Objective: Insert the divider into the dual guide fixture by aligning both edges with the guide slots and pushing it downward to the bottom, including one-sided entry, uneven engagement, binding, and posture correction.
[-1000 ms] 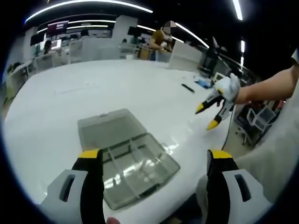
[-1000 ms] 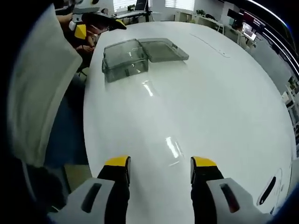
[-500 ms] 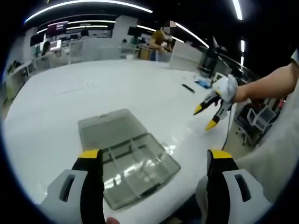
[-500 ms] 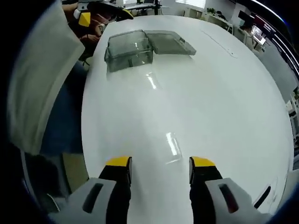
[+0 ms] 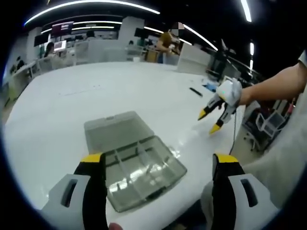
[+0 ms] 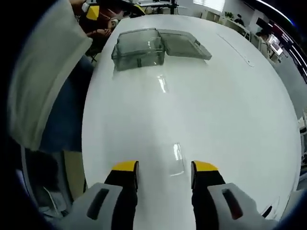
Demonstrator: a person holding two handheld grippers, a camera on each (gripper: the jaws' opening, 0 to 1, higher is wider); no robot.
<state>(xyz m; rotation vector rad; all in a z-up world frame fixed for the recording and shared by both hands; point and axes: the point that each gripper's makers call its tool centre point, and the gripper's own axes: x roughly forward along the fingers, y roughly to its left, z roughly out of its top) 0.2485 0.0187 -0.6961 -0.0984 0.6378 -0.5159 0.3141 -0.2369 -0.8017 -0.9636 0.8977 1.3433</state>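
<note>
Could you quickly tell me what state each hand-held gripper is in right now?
Left hand-held gripper: open, holding nothing.
Right hand-held gripper: open, holding nothing, above a small clear piece.

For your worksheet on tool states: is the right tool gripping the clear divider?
No: the right tool is open above the divider, which lies flat on the table.

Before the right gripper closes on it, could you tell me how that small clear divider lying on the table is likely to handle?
The divider looks thin, clear and glossy, lying flat on the smooth white table, so it is probably light and may slide before the right gripper gets under an edge. It seems stiff rather than floppy, though perhaps brittle if squeezed hard.
</note>
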